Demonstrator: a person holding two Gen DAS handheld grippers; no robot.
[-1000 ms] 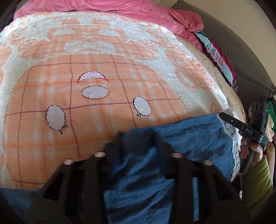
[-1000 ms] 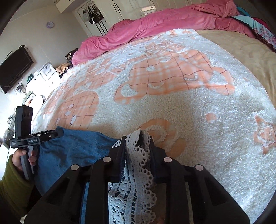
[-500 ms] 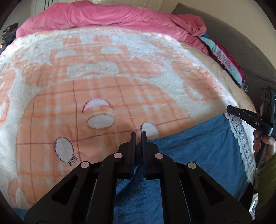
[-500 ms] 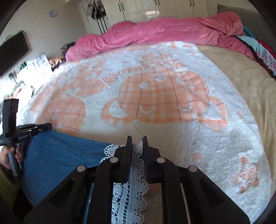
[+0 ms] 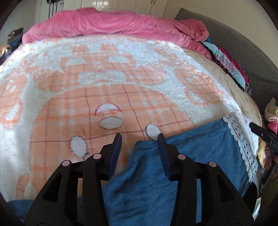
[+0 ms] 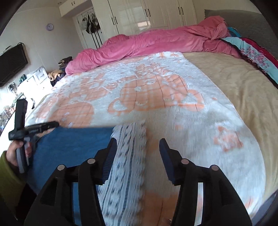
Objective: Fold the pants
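Observation:
Blue pants (image 5: pixel 199 153) with a white lace hem (image 5: pixel 241 139) lie flat on the near edge of the orange-and-white blanket (image 5: pixel 121 83). My left gripper (image 5: pixel 139 140) is open, its jaws standing apart over the pants' left end, which lies loose between them. My right gripper (image 6: pixel 137 146) is open over the lace hem (image 6: pixel 128 156), which rests on the blanket, blurred. The blue cloth (image 6: pixel 73 142) stretches left of it. The left gripper shows in the right wrist view (image 6: pixel 40 126); the right gripper's tip shows in the left wrist view (image 5: pixel 262 133).
A pink duvet (image 5: pixel 111 24) is bunched along the far side of the bed. Patterned clothes (image 5: pixel 229 64) lie at the far right by a grey headboard (image 5: pixel 243 45). White wardrobes (image 6: pixel 147 15) and a wall television (image 6: pixel 12 64) stand beyond.
Both grippers were shut on the pants half a second ago, the right on the lace hem. Both have opened and let go; the pants now lie flat on the blanket.

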